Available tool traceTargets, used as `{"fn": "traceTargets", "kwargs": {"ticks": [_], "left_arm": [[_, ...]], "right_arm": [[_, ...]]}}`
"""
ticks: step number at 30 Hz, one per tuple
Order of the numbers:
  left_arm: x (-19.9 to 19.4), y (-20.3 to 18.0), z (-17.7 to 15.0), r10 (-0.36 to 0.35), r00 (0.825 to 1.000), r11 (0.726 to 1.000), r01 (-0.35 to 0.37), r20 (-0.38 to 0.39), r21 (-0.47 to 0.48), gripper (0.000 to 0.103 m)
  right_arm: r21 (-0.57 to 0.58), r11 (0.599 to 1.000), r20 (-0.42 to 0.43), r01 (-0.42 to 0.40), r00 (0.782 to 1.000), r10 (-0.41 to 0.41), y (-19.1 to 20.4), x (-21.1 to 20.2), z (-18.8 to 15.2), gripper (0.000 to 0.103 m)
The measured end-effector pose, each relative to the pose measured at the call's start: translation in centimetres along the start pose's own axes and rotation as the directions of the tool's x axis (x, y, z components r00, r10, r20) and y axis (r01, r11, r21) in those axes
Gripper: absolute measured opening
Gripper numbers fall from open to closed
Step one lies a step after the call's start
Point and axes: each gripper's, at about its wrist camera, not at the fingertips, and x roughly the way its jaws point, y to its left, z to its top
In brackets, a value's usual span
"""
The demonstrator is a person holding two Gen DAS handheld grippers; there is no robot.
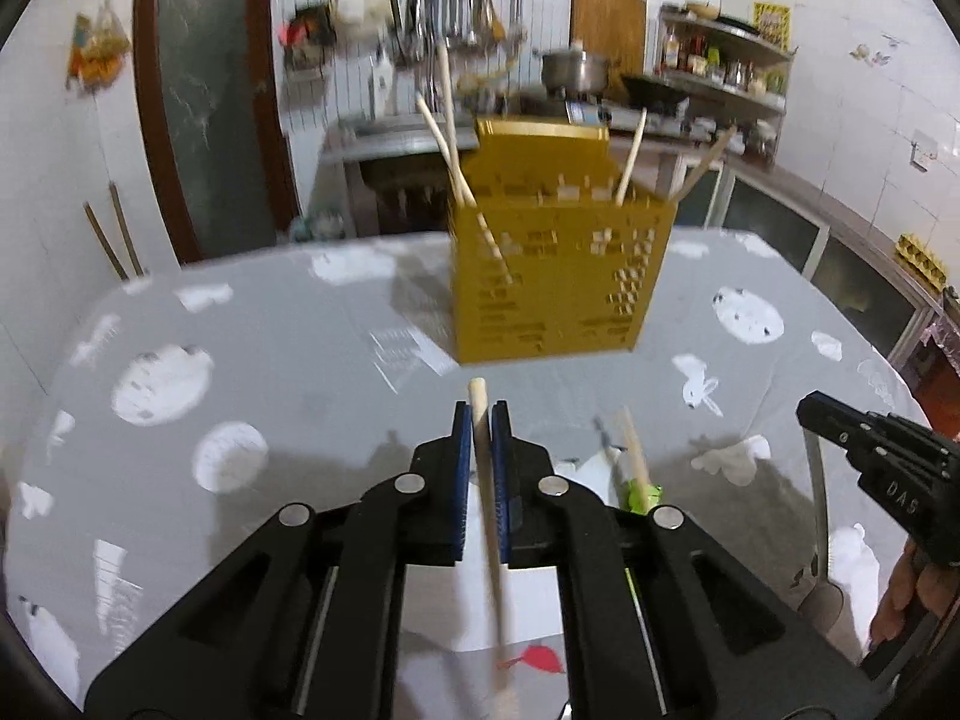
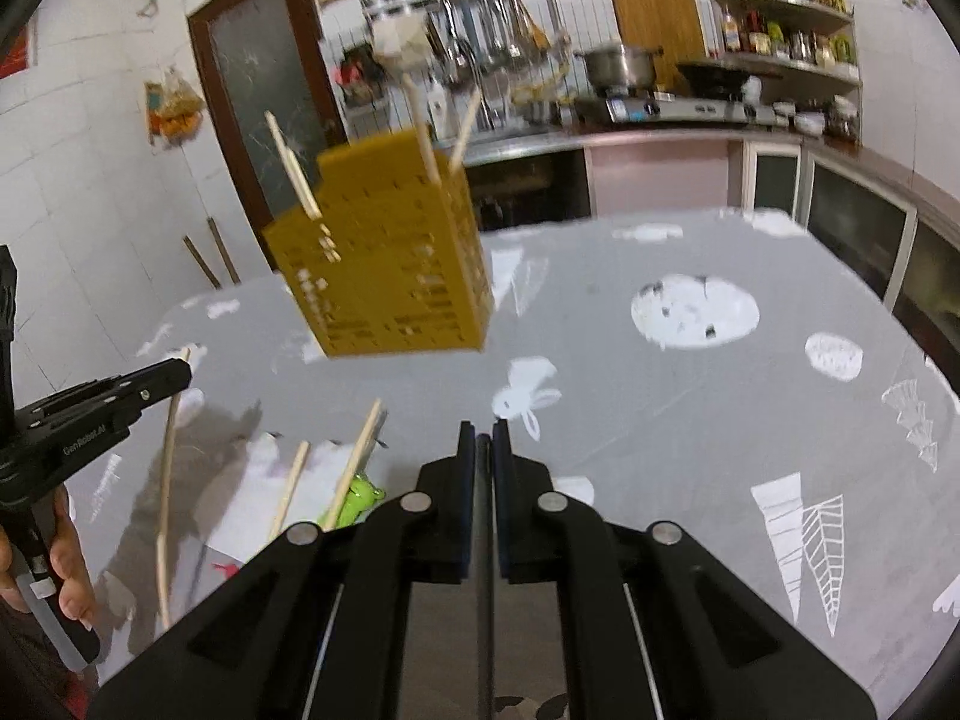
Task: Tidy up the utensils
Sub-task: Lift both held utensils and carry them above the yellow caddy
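A yellow perforated utensil holder [image 1: 558,276] [image 2: 390,264] stands on the grey table with several wooden chopsticks leaning out of it. My left gripper [image 1: 480,414] [image 2: 180,369] is shut on a wooden chopstick [image 1: 489,516] [image 2: 165,480], held above the table in front of the holder. My right gripper [image 2: 483,429] [image 1: 807,408] is shut on the thin handle of a metal spoon [image 2: 485,540] [image 1: 815,498], whose bowl hangs below it. Two loose chopsticks [image 2: 357,456] [image 1: 636,456] lie on the table between the grippers, by a small green frog-shaped piece [image 2: 357,501] [image 1: 642,495].
The table wears a grey cloth [image 2: 630,420] printed with white shapes. Behind it runs a kitchen counter [image 2: 648,138] with a stove and a steel pot [image 2: 618,66], hanging utensils and shelves of bottles. A brown door [image 1: 204,90] is at the back left. A person's hand [image 2: 66,558] grips the left tool.
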Motion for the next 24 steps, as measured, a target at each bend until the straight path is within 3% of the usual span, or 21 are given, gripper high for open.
{"fn": "traceTargets", "kwargs": {"ticks": [7, 24], "left_arm": [[-4.4, 1.9, -0.4, -0.004, 0.992, 1.000, 0.008, 0.125, -0.027, 0.005], [-8.2, 4.5, -2.4, -0.011, 0.974, 0.994, 0.036, 0.226, -0.107, 0.005]], "right_arm": [[-0.028, 0.999, 0.111, -0.027, 0.993, 0.030, 0.8, -2.6, -0.3, 0.006], [-0.072, 0.996, 0.273, -0.047, 0.960, 0.065, 2.9, -7.2, -0.9, 0.006]]}}
